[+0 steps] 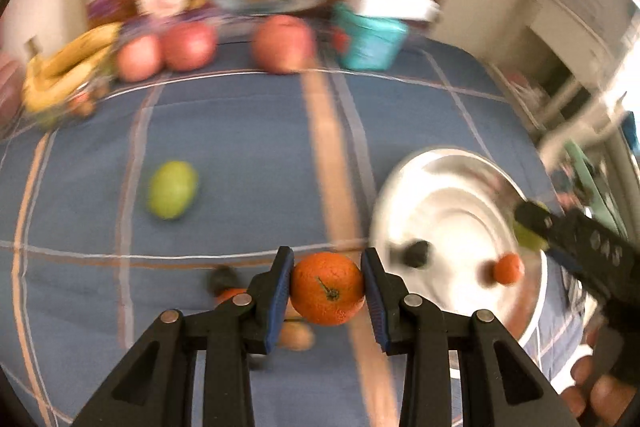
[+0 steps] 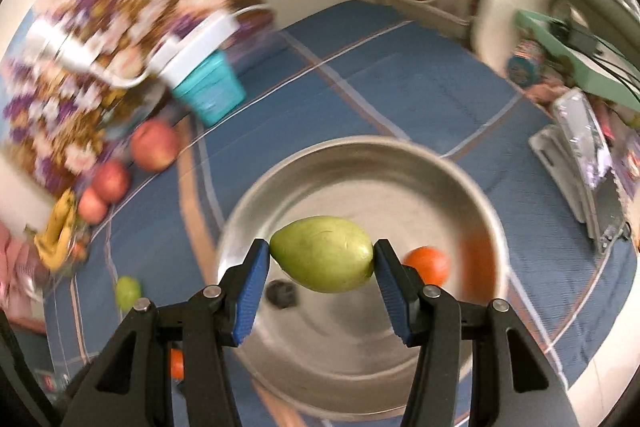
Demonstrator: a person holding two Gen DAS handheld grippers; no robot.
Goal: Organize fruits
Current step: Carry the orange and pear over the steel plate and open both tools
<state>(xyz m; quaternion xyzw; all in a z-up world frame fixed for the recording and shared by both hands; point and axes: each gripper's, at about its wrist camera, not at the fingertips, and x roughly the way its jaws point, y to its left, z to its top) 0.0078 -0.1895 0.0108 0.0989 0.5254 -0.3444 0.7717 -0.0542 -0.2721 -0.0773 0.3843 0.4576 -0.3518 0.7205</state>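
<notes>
Seen from the left wrist, the left gripper [image 1: 327, 287] clamps an orange [image 1: 327, 288] between its blue pads, lifted above the blue checked bedspread [image 1: 240, 131], evidently bound for the steel bowl [image 1: 460, 187] to its right, where a smaller orange [image 1: 508, 268] lies; another green fruit [image 1: 173, 189] waits loose on the cloth, apples [image 1: 188, 45] and bananas [image 1: 66, 71] lined up far behind. From the right wrist, the right gripper [image 2: 322, 259] grips a green pear-shaped fruit [image 2: 323, 253] end to end directly over the bowl [image 2: 360, 163], apparently poised for release beside the orange [image 2: 426, 264] inside.
</notes>
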